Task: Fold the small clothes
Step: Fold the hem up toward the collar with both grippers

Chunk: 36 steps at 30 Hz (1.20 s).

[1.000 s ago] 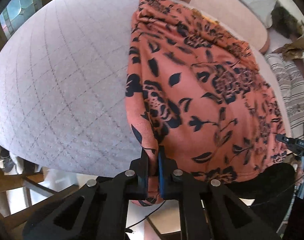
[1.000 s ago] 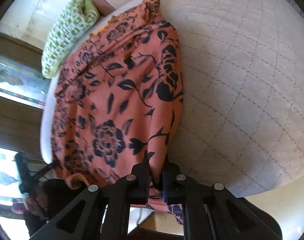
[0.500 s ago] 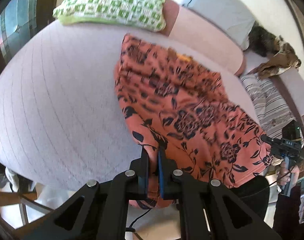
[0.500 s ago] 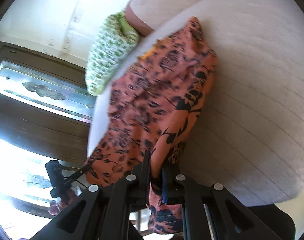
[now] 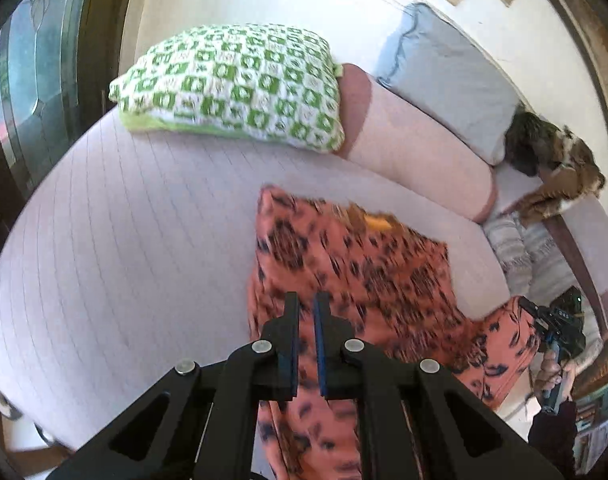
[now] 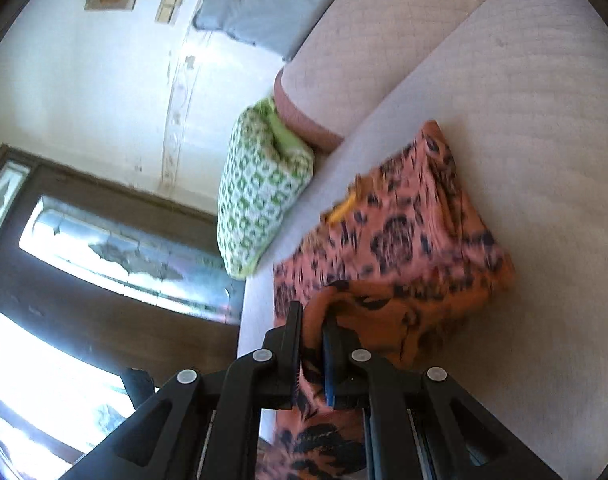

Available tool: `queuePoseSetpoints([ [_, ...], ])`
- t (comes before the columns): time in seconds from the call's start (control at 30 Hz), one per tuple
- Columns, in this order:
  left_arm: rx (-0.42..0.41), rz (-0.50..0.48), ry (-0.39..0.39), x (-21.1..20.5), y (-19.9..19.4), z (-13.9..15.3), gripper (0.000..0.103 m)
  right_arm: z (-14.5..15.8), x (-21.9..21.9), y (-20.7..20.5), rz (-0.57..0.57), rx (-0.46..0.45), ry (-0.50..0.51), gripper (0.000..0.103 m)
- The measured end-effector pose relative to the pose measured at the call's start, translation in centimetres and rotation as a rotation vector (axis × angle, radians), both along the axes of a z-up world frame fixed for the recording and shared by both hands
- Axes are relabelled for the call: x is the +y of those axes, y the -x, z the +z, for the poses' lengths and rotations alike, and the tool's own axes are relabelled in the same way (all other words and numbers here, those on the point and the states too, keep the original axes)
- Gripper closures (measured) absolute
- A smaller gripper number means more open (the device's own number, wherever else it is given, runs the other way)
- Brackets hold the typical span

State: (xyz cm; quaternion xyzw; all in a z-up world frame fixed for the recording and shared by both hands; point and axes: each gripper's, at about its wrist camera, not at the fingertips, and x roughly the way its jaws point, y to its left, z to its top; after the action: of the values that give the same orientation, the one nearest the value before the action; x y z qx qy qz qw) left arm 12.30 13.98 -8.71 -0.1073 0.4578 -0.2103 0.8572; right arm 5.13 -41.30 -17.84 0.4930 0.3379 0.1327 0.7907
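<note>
Both tools, left tool [image 5: 305, 340] and right tool [image 6: 311, 354], are gripping the near edge of the dress [image 5: 355, 264] above the sofa [image 5: 124, 240], its fold only beginning.

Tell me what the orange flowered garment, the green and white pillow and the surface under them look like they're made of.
Orange flowered garment: thin, soft printed fabric, matte; it drapes and bunches loosely, though blur hides the weave. Green and white pillow: looks crocheted or knitted yarn, with raised checkered squares. Surface: pale lilac quilted cloth over padding, judging by its stitched lines.
</note>
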Motion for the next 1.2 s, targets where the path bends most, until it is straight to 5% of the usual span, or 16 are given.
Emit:
queuePoseSetpoints([
  [0.13,0.01,0.022,-0.04,-1.5,-5.4,-0.8,0.097,-1.0,-2.7,-4.3,-0.078,-0.031,-0.037,0.094],
  [0.3,0.067,0.02,-0.066,-2.7,-6.4,-3.3,0.096,-3.8,-5.0,-7.5,-0.138,-0.03,-0.138,0.094],
  [0.43,0.138,-0.031,-0.181,-3.1,-2.2,-7.2,0.056,-5.9,-4.0,-7.2,-0.077,0.094,-0.098,0.09],
  [0.53,0.221,-0.029,-0.195,-2.1,1.5,-10.1,0.054,-6.2,-3.7,-5.8,-0.078,0.17,-0.018,0.087],
  [0.57,0.258,-0.015,-0.187,-1.6,2.8,-11.0,0.054,-6.0,-3.5,-5.4,-0.086,0.182,0.017,0.079],
  [0.6,0.291,-0.004,-0.178,-1.2,3.9,-11.7,0.052,-5.5,-2.9,-4.9,-0.082,0.206,0.073,0.053],
  [0.67,0.349,0.003,-0.169,-0.6,5.9,-13.0,0.051,-4.4,-1.4,-4.4,-0.058,0.222,0.204,0.016],
  [0.87,0.387,0.018,-0.163,-0.5,10.3,-15.1,0.051,-2.2,3.6,-4.5,-0.076,0.153,0.653,0.017],
  [0.97,0.411,0.041,-0.166,-0.3,11.0,-16.0,0.051,-4.6,4.0,-7.2,-0.031,0.215,0.697,0.021],
  [1.07,0.43,0.052,-0.157,-0.1,11.9,-16.8,0.051,-7.9,4.6,-8.3,0.094,0.325,0.656,0.081],
  [1.2,0.422,0.021,-0.19,-1.0,13.0,-17.2,0.051,-6.2,5.8,-4.8,0.066,0.235,0.625,0.094],
])
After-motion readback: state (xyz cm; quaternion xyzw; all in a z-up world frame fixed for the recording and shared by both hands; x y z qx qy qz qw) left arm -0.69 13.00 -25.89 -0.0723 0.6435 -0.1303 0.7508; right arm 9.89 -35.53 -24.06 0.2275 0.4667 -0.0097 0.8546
